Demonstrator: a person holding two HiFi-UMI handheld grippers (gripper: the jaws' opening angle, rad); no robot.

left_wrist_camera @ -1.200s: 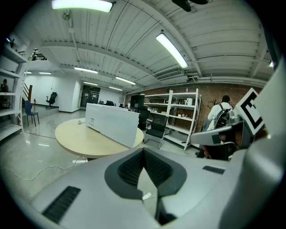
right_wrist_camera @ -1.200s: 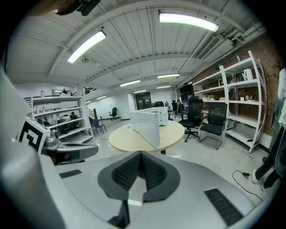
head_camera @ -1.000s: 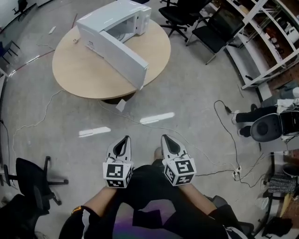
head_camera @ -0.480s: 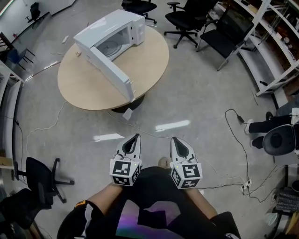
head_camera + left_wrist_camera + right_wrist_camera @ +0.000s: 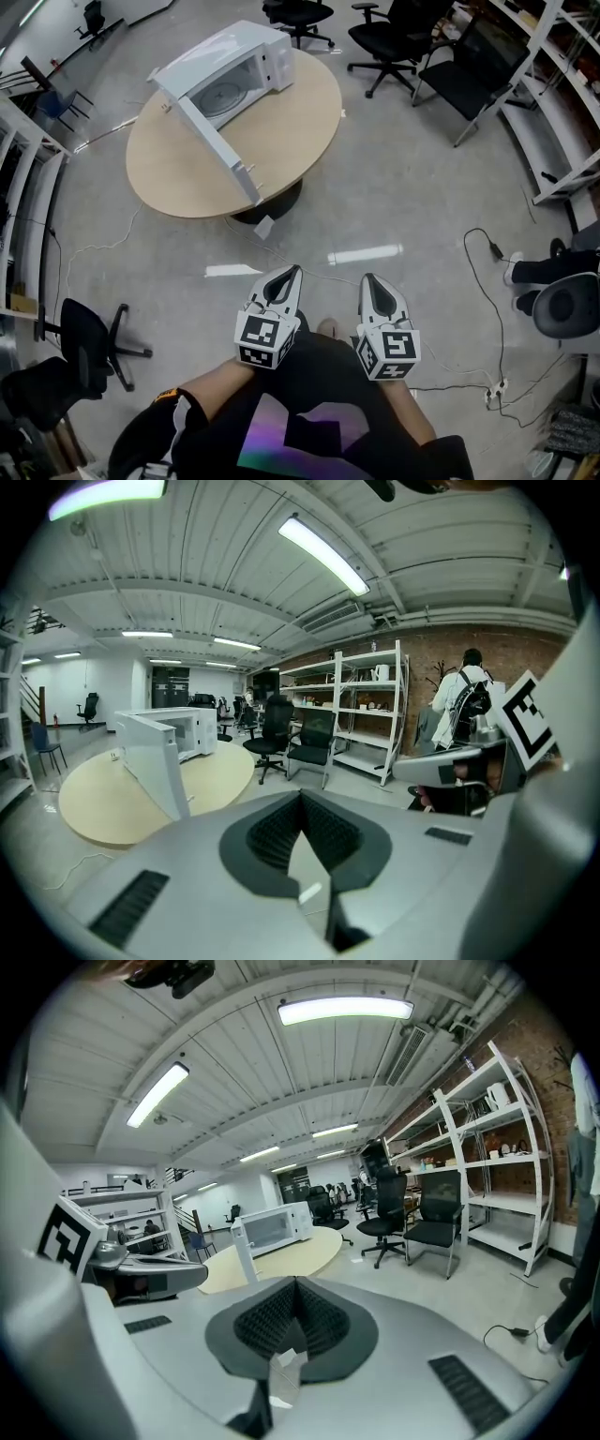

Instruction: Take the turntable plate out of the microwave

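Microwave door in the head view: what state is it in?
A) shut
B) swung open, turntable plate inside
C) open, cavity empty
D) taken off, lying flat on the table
B: the door stands swung out from the microwave over the round table, and the turntable plate shows inside the cavity.

From the upper left of the head view, the turntable plate (image 5: 218, 96) shows only in part inside the microwave (image 5: 246, 42). Its near side is cut off by the open door (image 5: 220, 150), and in both gripper views the oven is too small to make the plate out. The person's forearms (image 5: 211, 392) run off the bottom edge, and the base (image 5: 272, 199) under the surface (image 5: 309, 112) is mostly hidden by its top.
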